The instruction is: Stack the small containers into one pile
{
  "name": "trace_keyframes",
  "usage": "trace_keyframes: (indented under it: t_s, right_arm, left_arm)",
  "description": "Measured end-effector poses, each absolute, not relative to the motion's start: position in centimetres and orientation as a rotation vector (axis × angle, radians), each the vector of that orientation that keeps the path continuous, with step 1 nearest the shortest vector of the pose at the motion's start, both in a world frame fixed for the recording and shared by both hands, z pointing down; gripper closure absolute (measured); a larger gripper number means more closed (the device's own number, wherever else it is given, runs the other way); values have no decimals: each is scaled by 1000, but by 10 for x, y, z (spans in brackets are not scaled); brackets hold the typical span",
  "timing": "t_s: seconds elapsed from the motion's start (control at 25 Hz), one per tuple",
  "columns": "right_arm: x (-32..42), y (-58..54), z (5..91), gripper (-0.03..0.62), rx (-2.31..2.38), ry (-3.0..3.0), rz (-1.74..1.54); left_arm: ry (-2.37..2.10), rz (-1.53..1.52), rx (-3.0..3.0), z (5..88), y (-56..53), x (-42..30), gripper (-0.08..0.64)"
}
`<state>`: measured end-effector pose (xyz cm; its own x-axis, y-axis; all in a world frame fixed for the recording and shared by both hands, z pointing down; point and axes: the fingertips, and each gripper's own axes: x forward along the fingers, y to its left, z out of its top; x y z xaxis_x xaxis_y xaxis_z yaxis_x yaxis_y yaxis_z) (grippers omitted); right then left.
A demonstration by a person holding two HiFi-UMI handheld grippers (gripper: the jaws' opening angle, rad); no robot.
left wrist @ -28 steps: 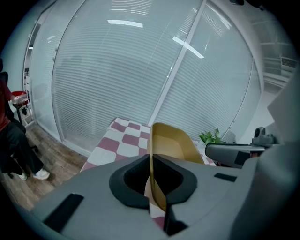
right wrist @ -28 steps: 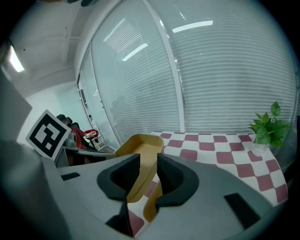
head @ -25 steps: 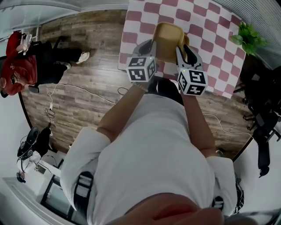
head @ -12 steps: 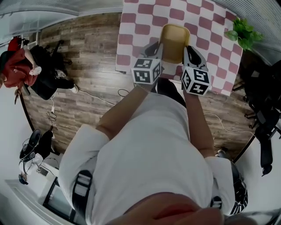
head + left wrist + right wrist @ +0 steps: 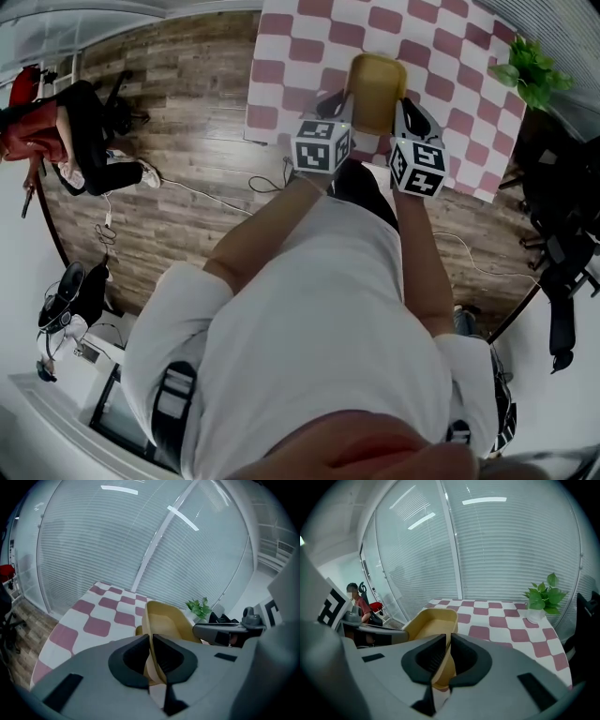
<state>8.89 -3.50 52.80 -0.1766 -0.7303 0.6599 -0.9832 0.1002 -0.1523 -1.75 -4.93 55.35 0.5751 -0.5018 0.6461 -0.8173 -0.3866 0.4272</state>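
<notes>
A yellow plastic container (image 5: 377, 89) hangs over the pink-and-white checked table (image 5: 300, 37), held between both grippers. My left gripper (image 5: 339, 101) is shut on its left wall; in the left gripper view the thin wall (image 5: 168, 623) runs between the pads of that gripper (image 5: 151, 656). My right gripper (image 5: 405, 111) grips the right wall. Its jaws have just been closing, and the wall (image 5: 433, 620) now sits pinched between the pads of the right gripper (image 5: 449, 660). A small yellow piece (image 5: 138, 630) shows beside the container; I cannot tell what it is.
A potted plant (image 5: 530, 75) stands at the table's far right corner. A person in red (image 5: 33, 122) is on the wooden floor at the left, with cables (image 5: 216, 202) nearby. Black chairs (image 5: 562, 253) stand right of the table.
Both grippers and the yellow container have moved farther out over the table and sunk a little. The right jaws closed onto the wall. The person at the left shifted.
</notes>
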Motion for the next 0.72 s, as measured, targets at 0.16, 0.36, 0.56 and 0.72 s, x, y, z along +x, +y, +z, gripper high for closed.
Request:
trace_keyframes:
  t_s: [0.16, 0.36, 0.56, 0.72]
  right_arm:
    - [94, -35, 544, 537, 1651, -1945, 813]
    - [99, -37, 567, 538, 1616, -1927, 830]
    - [98, -36, 587, 538, 1580, -1919, 845]
    - [99, -35, 601, 537, 1568, -1910, 846]
  left_arm:
    - [-1055, 563, 2051, 568, -48, -12, 515]
    - [-1070, 604, 2031, 590, -48, -7, 515]
    - [-1084, 634, 2013, 610, -45, -7, 515]
    - [-1084, 655, 2021, 620, -45, -6, 515]
